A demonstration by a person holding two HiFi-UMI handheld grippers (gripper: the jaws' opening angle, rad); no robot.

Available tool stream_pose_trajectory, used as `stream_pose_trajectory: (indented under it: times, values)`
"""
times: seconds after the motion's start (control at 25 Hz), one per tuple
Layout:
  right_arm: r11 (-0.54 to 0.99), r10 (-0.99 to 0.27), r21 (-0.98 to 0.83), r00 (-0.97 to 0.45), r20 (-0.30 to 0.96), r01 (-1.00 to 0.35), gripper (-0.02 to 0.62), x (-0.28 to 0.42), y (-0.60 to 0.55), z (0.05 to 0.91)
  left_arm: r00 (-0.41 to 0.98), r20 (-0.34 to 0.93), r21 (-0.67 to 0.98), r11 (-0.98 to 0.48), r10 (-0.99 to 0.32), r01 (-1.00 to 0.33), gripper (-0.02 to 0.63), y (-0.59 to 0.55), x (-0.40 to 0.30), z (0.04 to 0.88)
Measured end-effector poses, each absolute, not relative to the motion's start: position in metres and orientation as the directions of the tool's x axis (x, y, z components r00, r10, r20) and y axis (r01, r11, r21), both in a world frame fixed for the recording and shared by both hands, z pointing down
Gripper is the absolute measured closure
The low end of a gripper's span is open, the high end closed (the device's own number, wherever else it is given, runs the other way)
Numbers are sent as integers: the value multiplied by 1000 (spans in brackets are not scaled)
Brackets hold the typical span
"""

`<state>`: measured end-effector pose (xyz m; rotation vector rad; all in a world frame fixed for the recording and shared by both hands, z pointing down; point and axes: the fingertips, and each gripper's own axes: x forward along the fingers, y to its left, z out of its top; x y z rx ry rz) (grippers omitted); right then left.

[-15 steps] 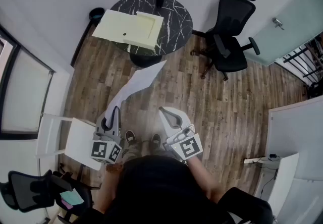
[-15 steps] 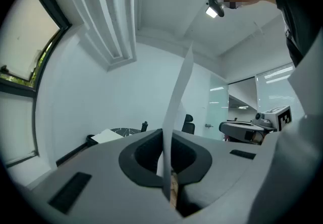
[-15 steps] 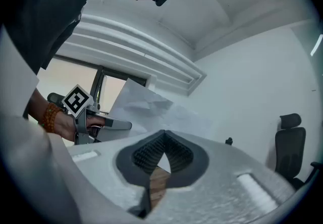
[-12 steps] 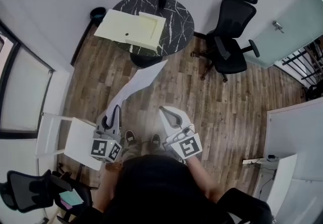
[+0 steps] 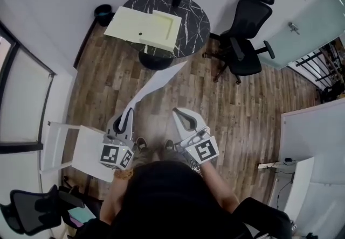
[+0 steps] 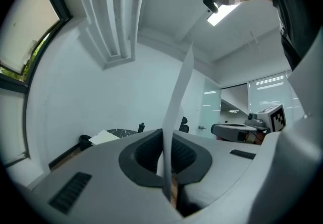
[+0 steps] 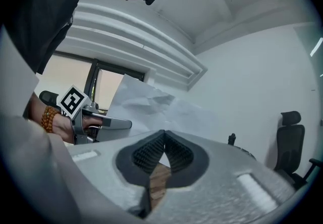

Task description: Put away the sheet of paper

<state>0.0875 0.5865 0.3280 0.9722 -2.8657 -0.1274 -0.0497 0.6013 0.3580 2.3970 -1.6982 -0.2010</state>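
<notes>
Left tongs (image 5: 125,120) were clamped on the sheet of paper (image 5: 156,83), which stuck out over the wood floor (image 5: 242,109) toward the round black marble surface (image 5: 188,17); right tongs (image 5: 183,118) were closed and empty just beside them

The sheet of paper (image 5: 156,83) is white. At twelve o'clock a black table (image 5: 191,14) veined white bears a pale yellow box (image 5: 141,28). The floor (image 5: 248,109) is brown planks, the office chair (image 5: 245,39) at two o'clock black.
</notes>
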Motion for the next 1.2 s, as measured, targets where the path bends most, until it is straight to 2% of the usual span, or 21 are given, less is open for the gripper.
stream_pose_trajectory:
  times: [0.52, 1.2]
  values:
    - [728, -685, 107, -717, 129, -677, 597, 85, 563, 345, 362, 15, 263, -346, -932, -901, 600, 595, -87, 371]
    - [798, -602, 79, -787, 137, -597, 597, 56, 432, 366, 282, 64, 247, -259, -957, -934, 600, 483, -114, 381]
